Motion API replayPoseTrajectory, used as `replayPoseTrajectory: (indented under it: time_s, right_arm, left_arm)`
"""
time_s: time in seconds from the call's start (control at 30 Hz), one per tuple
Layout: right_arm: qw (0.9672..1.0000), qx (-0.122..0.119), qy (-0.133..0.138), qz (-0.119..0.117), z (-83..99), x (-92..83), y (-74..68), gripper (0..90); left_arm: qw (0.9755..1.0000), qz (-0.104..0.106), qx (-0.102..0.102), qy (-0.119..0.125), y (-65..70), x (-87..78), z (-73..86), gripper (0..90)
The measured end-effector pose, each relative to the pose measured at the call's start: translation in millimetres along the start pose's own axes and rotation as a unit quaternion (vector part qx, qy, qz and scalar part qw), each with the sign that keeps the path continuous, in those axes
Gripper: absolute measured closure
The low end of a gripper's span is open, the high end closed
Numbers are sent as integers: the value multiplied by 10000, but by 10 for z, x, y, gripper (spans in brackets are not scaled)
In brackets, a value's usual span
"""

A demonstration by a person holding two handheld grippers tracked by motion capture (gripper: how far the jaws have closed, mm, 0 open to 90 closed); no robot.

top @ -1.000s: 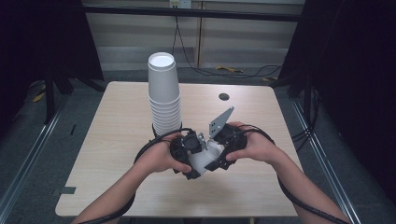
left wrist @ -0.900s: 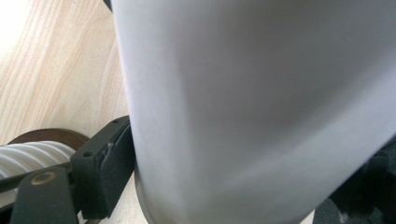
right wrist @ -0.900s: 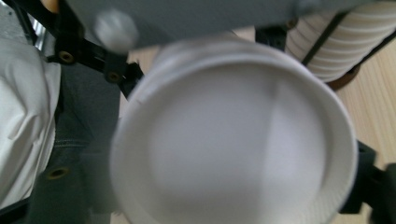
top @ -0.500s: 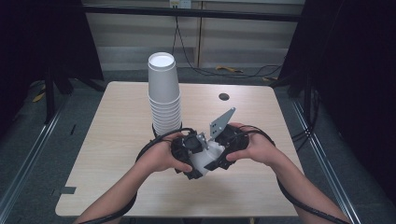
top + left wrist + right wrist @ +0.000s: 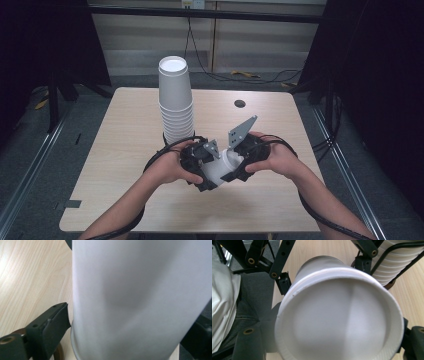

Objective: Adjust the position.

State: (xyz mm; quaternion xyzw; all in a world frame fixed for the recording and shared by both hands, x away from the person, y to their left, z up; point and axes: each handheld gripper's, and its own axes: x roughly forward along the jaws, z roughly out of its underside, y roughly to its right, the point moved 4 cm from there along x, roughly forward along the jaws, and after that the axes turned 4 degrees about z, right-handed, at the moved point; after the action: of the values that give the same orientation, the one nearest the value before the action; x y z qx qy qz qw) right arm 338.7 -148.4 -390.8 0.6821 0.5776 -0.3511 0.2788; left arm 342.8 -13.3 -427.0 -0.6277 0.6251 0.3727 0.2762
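A single white paper cup (image 5: 221, 167) is being passed between the two grippers low over the near part of the table (image 5: 125, 150), in front of the tall stack of cups (image 5: 176, 100); the step in hand looks like a handover, or the pulling of one cup off another, though the seam between two cups cannot be made out.

The left gripper (image 5: 199, 165) has the cup's wall between its jaws. Those jaws have just been opening, and in the left gripper view the left jaw stands just beside the white wall with a thin sliver of table showing between them, so this side looks let go. The other jaw sits at the far right edge of that view, and whether it touches the cup cannot be told.

The right gripper (image 5: 235, 167) has just closed. In the right gripper view the cup's open mouth (image 5: 339, 315) faces the camera, its rim set between the two jaws at the lower corners, and it appears clamped there.

The next move probably calls for the left gripper to back straight off the cup without dragging it, while the right keeps a light squeeze, since thin paper dents easily.
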Motion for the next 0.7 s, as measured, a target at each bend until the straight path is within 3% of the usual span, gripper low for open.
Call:
replayPoseTrajectory:
  time_s: [0.17,0.3,0.7]
  right_arm:
    - [10000,-24,70,-16,20,-5,-2,229]
    - [10000,-88,-34,-3,46,11,-2,228]
    - [9997,181,114,123,174,-80,64,225]
  left_arm:
    - [9999,23,52,140,5,-40,-5,37]
    - [9997,18,59,226,1,-85,-27,19]
    - [9989,62,-62,469,-5,-148,17,14]
